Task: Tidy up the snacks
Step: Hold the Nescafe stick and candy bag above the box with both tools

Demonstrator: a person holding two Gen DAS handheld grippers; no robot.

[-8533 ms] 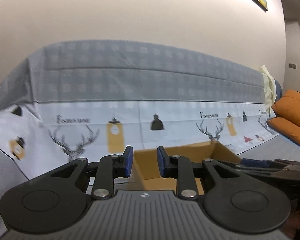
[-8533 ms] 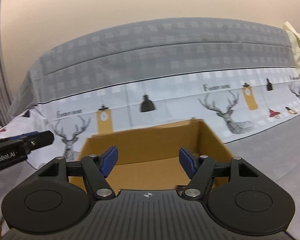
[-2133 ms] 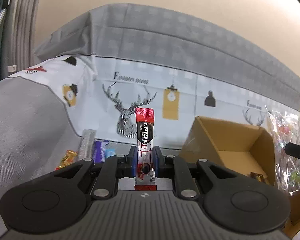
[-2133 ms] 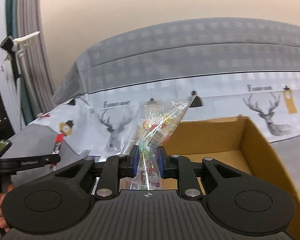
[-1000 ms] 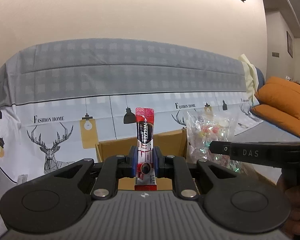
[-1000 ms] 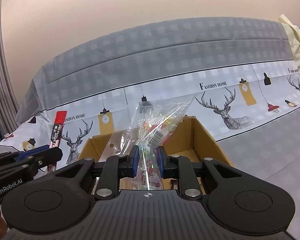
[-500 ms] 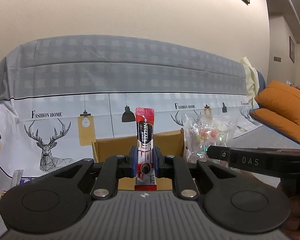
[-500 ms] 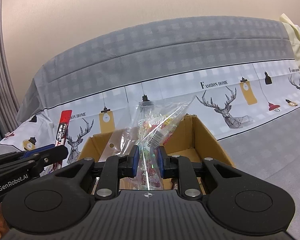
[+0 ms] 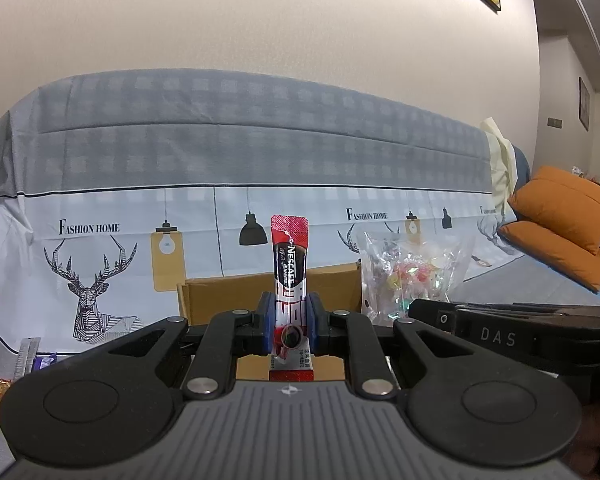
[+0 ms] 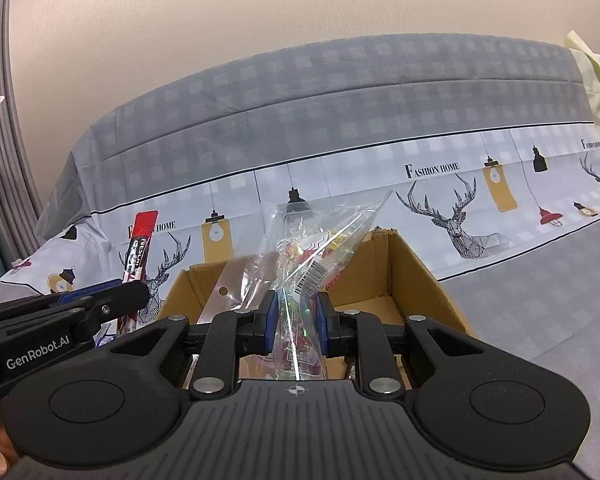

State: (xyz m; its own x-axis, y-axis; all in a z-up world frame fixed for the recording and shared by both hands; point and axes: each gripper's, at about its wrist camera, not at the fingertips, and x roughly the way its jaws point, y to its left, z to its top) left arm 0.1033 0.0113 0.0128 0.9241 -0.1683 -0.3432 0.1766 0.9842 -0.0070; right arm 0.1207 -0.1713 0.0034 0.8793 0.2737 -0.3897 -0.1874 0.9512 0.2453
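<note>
My left gripper [image 9: 290, 322] is shut on a red Nescafe stick [image 9: 289, 256] that stands upright just in front of the open cardboard box [image 9: 224, 294]. My right gripper [image 10: 297, 326] is shut on a clear bag of colourful candies [image 10: 314, 248] and holds it over the near edge of the box [image 10: 416, 276]. The candy bag also shows in the left wrist view [image 9: 410, 270], at the box's right. The stick also shows in the right wrist view [image 10: 140, 248], left of the box, held by the left gripper [image 10: 100, 306].
The box sits on a grey sofa covered by a deer-print cloth [image 9: 100, 240]. A few small snacks [image 9: 32, 360] lie on the seat at the left. Orange cushions [image 9: 560, 216] lie at the far right.
Both grippers keep their hold. The left gripper has shifted slightly left along the sofa; the box and candy bag sit a little farther right in its view.
</note>
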